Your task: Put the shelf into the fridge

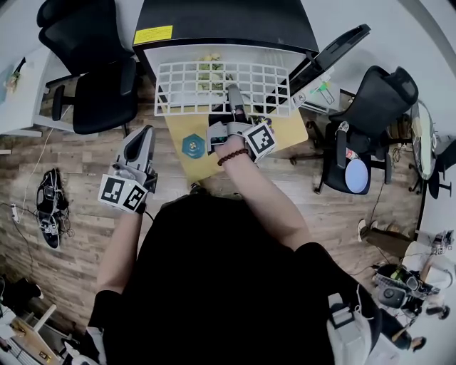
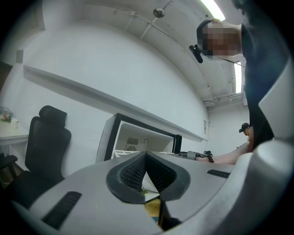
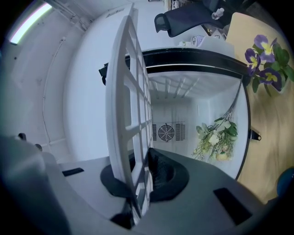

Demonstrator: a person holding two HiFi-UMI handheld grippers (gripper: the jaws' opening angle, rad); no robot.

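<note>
- Looking down in the head view, one white grid shelf (image 1: 192,88) lies flat across the mouth of the one open fridge (image 1: 221,21), at upper centre of the frame.
- The fridge's single door (image 1: 335,50) swings out to the upper right.
- The right gripper (image 1: 234,93) is clamped on the near edge of the shelf at its middle, arm reaching up the frame.
- The left gripper (image 1: 144,133) sits lower left, well apart from the shelf, over the wooden floor.
- One small wooden table (image 1: 285,132) stands just below the fridge, and one teal hexagonal object (image 1: 193,145) rests on it.
- Two black office chairs show: one at upper left (image 1: 100,93), one at right (image 1: 374,107).

- In the left gripper view, the left gripper (image 2: 146,155) has its two pads pressed together at the tips, with nothing between them.
- Beyond it, at centre, is the fridge (image 2: 138,137), with one black chair (image 2: 46,137) at the left.

- In the right gripper view, the right gripper (image 3: 142,172) bites the shelf (image 3: 131,92), one pad on each side of its frame.
- The shelf rises edge-on from the lower centre to the top of the frame, in front of the fridge opening.
- Inside the fridge (image 3: 197,57) are one round fan grille (image 3: 165,132) on the back wall and one spray of pale flowers (image 3: 213,137) at the right.
- One bunch of purple flowers (image 3: 264,55) shows at upper right.
</note>
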